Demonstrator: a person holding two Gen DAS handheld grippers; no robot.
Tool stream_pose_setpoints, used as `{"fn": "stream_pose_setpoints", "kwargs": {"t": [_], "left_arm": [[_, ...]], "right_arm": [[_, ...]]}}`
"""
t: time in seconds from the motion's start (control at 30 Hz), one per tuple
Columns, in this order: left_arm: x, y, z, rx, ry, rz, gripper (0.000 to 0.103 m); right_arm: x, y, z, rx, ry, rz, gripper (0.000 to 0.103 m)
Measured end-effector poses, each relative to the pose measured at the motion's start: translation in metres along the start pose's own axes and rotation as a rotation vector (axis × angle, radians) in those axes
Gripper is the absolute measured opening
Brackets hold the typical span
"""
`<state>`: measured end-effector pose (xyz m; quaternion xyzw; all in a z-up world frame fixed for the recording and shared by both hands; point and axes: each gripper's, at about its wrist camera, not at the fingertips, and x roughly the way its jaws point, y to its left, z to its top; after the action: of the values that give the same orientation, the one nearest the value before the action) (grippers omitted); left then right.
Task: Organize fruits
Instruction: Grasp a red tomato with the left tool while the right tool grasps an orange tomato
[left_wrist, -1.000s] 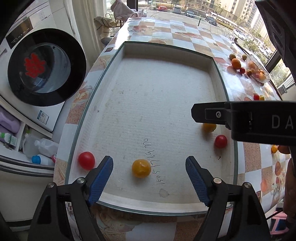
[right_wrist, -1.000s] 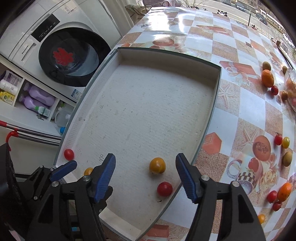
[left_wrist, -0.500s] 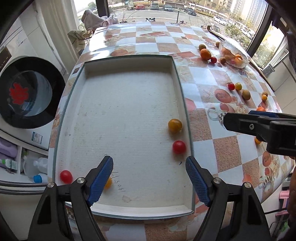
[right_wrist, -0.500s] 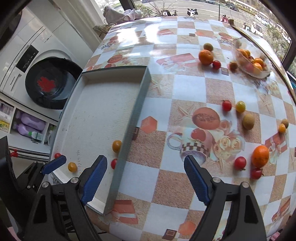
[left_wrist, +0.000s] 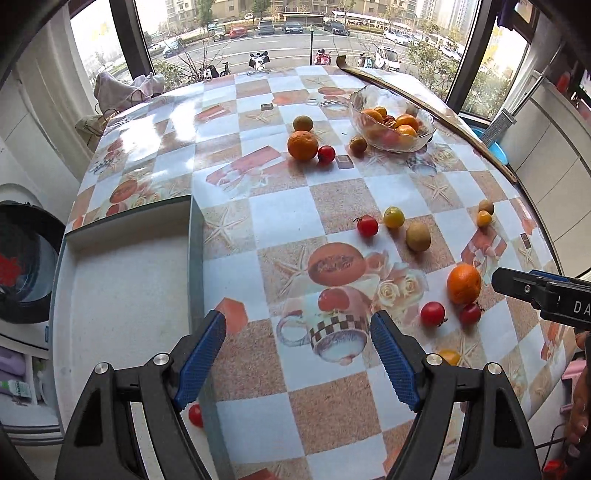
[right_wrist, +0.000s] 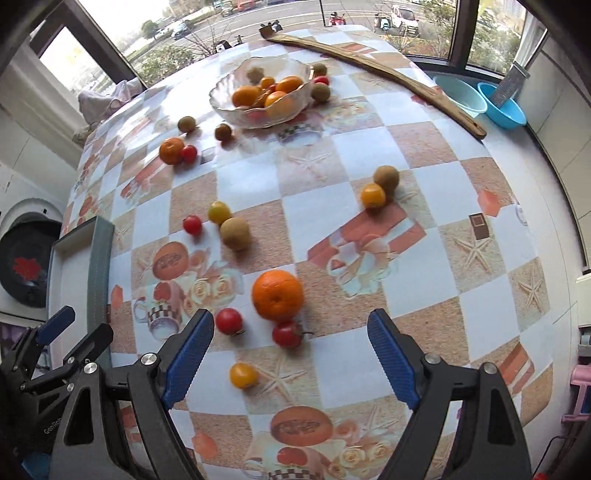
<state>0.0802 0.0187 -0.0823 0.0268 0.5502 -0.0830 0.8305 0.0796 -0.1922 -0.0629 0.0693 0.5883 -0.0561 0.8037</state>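
Both grippers are hanging spread and empty over the bench (right_wrist: 424, 229). The right gripper (right_wrist: 291, 360), its jaws just widened, is hovering above an orange (right_wrist: 277, 294) and probably two red tomatoes (right_wrist: 287, 334); the left gripper (left_wrist: 298, 363) is beside the tray (left_wrist: 122, 295).

In the right wrist view I count the loose items on the tablecloth:
- oranges (right_wrist: 277, 299): two
- red tomatoes (right_wrist: 229, 321): five
- yellow tomatoes (right_wrist: 243, 375): three
- brown round fruits (right_wrist: 235, 233): six

At upper centre there is one glass bowl (right_wrist: 221, 101); I cannot count its contents. At upper right there are two blue basins (right_wrist: 500, 105). At left there is one tray (right_wrist: 99, 258); the left wrist view shows one further red tomato inside it.
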Motion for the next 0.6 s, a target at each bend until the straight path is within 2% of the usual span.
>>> {"fn": "stream_pose_setpoints", "kwargs": {"t": [0.23, 0.47, 0.6], "left_arm": [[0.046, -0.024, 0.033, 0.002, 0.002, -0.005, 0.082], [0.082, -0.041, 0.049, 0.031, 0.025, -0.004, 0.082], [0.088, -0.046, 0.053, 0.03, 0.021, -0.006, 0.082]], "right_arm": [[0.025, -0.04, 0.028, 0.028, 0.004, -0.037, 0.088], [0.05, -0.05, 0.045, 0.008, 0.008, -0.038, 0.087], [0.056, -0.05, 0.053, -0.003, -0.014, -0.04, 0.081]]}}
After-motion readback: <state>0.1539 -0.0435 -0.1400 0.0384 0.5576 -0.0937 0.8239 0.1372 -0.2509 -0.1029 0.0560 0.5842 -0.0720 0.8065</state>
